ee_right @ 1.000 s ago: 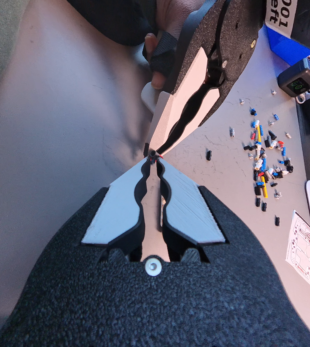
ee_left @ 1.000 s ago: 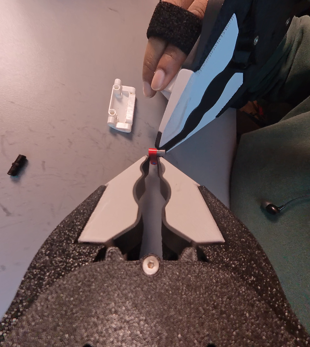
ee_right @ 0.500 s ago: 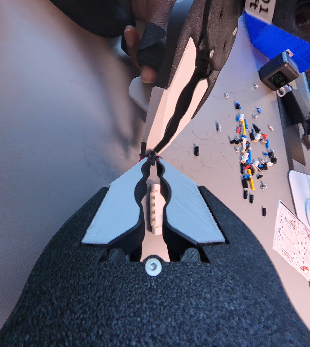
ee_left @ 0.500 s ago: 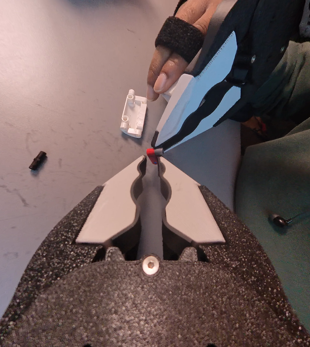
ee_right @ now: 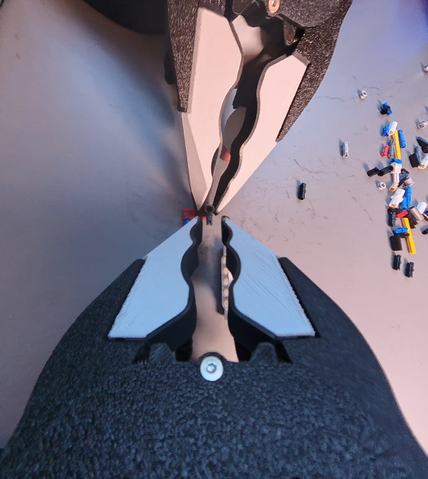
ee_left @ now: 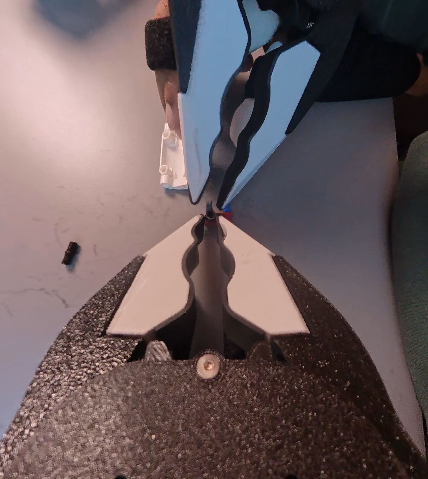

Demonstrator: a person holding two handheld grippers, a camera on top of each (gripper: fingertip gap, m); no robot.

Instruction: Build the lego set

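Right tool (ee_right: 209, 220) now parted off black pin (ee_right: 209, 209), left tool (ee_left: 209, 219) pinching it.

Left gripper (ee_left: 209, 219): pale grey fingers in a speckled charcoal body. Right gripper (ee_right: 209, 218): white fingers edged black, in a black pebbled body. Pin (ee_left: 209, 213) at the tips: black, with a red piece (ee_right: 187, 213) beside it. Panel (ee_left: 172, 160): white. Loose connector (ee_left: 70, 252): black. Scattered parts (ee_right: 412, 186): blue, black, white, red, yellow. Table (ee_left: 52, 129): scuffed grey. Garment (ee_left: 425, 259): green.
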